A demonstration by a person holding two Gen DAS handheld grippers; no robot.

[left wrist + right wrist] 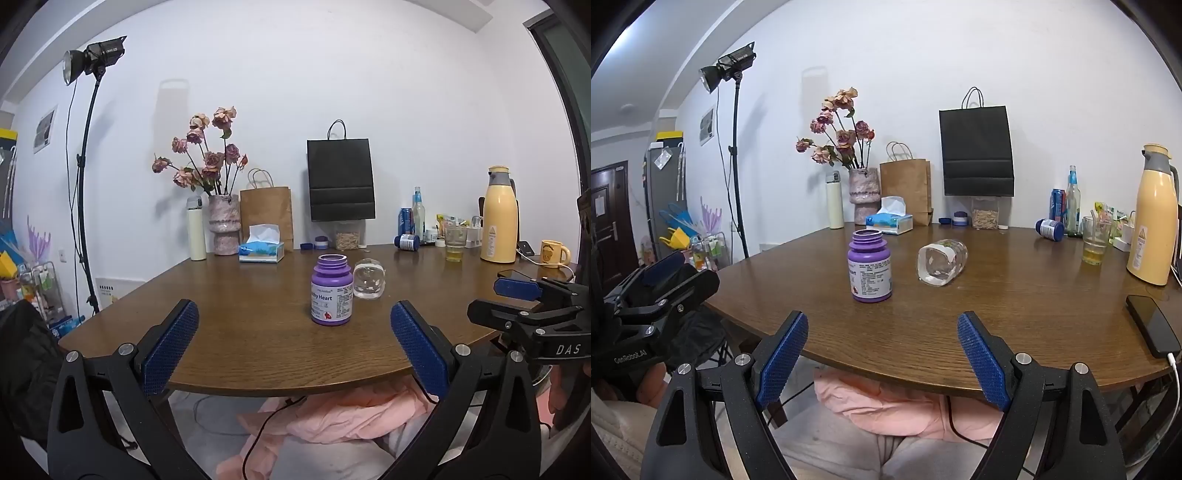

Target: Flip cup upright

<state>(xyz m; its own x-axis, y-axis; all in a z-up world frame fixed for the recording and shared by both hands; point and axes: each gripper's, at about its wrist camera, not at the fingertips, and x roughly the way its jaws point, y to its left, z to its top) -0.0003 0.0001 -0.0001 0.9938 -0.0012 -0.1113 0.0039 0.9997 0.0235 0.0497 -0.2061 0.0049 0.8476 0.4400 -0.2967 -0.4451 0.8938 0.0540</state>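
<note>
Holding back at the near edge of the table (1015,317), the right tongs (882,360) stand wide open with nothing between their blue pads; the left tongs (293,345) are spread just as wide and just as empty, a little off to the side. Both are well short of anything on the tabletop.

Beyond them, near the middle of the table, the cup (941,261) lies on its side. It is clear with a pale band at each end, and in the right wrist view its open mouth faces the camera and slightly left. A purple bottle (870,266) with no cap stands upright just beside it, to the left, apart from it but close.

The step in hand looks like the reach and grasp, and the right tongs seem the better choice, since the cup lies more directly ahead of them and away from the bottle. A good approach would come in from the right, keeping clear of the purple bottle so it does not tip. The pads should close across the cup's body near its middle, not on the rim, because a clear, smooth, round wall will likely roll or slip under a glancing touch. A firm but gentle squeeze, then a lift before turning, should leave room to swing the mouth upward and set the base flat.
</note>
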